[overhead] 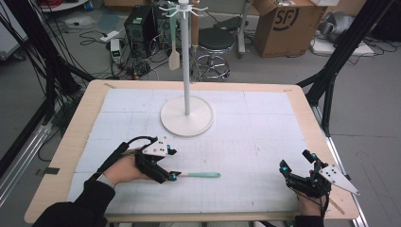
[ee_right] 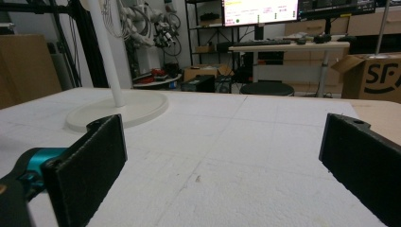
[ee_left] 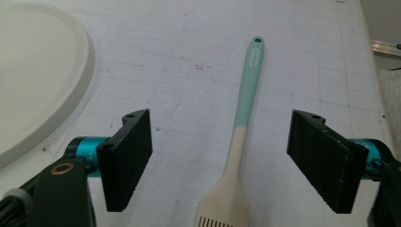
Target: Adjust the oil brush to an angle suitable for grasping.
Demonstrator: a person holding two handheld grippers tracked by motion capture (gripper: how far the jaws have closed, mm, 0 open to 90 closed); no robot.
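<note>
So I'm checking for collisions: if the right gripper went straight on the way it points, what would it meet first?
Probably nothing soon: the right gripper faces bare mat; the rack's base lies left of its line.

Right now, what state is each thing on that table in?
Teal-handled cream spatula: flat on the white mat, lying between open jaws, ungripped.
Left gripper: open, astride the spatula.
Right gripper: open, empty.
White stand with hooks: upright.
Second cream spatula: hanging from a hook.
</note>
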